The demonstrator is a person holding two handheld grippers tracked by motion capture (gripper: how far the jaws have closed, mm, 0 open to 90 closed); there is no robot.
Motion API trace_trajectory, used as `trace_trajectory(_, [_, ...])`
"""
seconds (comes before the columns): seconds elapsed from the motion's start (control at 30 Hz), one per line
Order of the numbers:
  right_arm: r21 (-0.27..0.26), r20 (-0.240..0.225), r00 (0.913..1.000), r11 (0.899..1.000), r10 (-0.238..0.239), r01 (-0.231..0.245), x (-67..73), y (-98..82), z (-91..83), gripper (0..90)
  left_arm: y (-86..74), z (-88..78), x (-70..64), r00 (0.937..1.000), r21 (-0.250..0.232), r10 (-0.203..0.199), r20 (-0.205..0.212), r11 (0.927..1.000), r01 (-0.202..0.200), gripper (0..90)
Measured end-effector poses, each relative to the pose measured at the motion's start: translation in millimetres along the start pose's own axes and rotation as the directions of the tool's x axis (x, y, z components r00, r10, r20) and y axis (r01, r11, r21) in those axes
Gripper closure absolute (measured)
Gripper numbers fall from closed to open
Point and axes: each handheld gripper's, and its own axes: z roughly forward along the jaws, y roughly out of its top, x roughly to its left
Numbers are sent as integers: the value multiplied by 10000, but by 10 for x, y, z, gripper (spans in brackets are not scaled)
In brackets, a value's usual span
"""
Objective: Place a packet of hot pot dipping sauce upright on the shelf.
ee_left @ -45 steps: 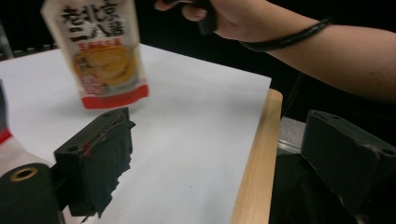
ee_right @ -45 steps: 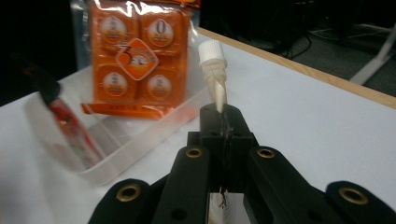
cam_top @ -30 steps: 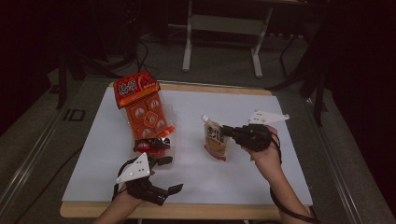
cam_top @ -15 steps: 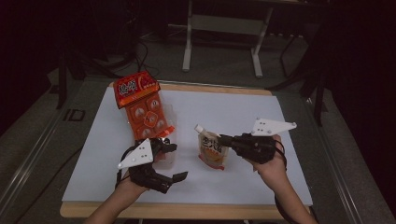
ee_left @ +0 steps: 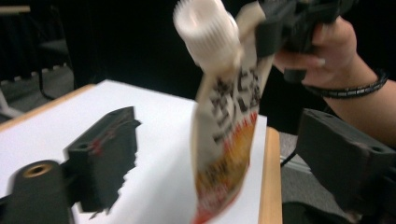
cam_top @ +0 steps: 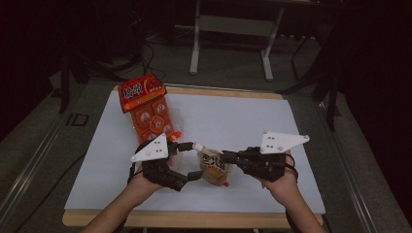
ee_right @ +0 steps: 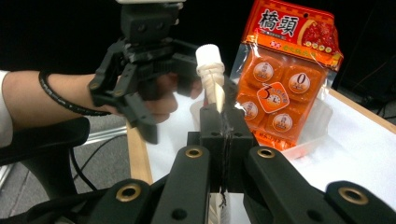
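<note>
1. I see the spouted pouch [cam_top: 214, 167] lifted off the white table top [cam_top: 252, 121] near its front edge, between my two grippers. It's a soft, flat foil-type pouch: cream upper half with dark print, orange-red lower half, ribbed white screw cap [ee_left: 210, 32] at the top.
2. Right gripper [cam_top: 228, 156]: jaws pressed together on the pouch's top edge just below the cap (right gripper view shows the seam pinched between the black pads).
3. Left gripper [cam_top: 192, 162]: jaws spread wide, one each side of the pouch, not touching it; they've just been closing a bit with the pouch between them.
4. Writing: the pouch's characters are too blurred to read in the left gripper view. The snack pack [ee_right: 285, 79] behind is glossy orange w/ a clear tray of round portions; its header reads "橋頭", a centre badge shows "3", one lid "0".
5. Hard to make out: pouch bottom is cut off in the left gripper view; the pack's small print is illegible.
</note>
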Motion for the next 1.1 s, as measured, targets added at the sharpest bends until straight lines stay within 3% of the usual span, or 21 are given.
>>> trace_trajectory(0.1, [-34,-123,9999,9999,-114,113,37,13,13,895,34,25,15,10000,-11,43,-2,10000,-43,210])
trace_trajectory(0.17, [-73,-262,9996,9999,-123,122,59,24,18,895,44,47,28,9993,129,70,358,9999,-74,239])
trace_trajectory(0.3, [-48,-283,9993,9997,-235,234,92,39,26,894,51,61,42,9952,136,126,973,9998,-139,429])
trace_trajectory(0.5, [112,-214,9992,9993,-350,352,101,21,50,895,77,65,5,9939,109,366,1039,9992,-379,591])
trace_trajectory(0.63, [164,-222,9991,9991,-375,378,103,8,63,894,96,61,-3,9927,227,537,1081,9981,-564,748])
trace_trajectory(0.7, [160,-160,9991,9991,-394,397,100,8,62,894,105,63,4,9914,362,525,1203,9977,-572,774])
trace_trajectory(0.77, [177,-149,9993,9993,-338,340,96,3,66,894,114,68,0,9925,533,610,1060,9963,-669,792])
trace_trajectory(0.83, [158,-165,9994,9994,-315,318,90,-3,67,894,115,65,-6,9911,459,815,1052,9952,-868,821])
trace_trajectory(0.97, [61,-107,9998,9998,-193,194,67,-7,61,888,131,68,-8,9919,462,771,1012,9956,-821,860])
trace_trajectory(1.1, [-275,-31,9999,9995,140,-141,6,-13,33,772,192,66,7,9922,557,938,826,9936,-986,874])
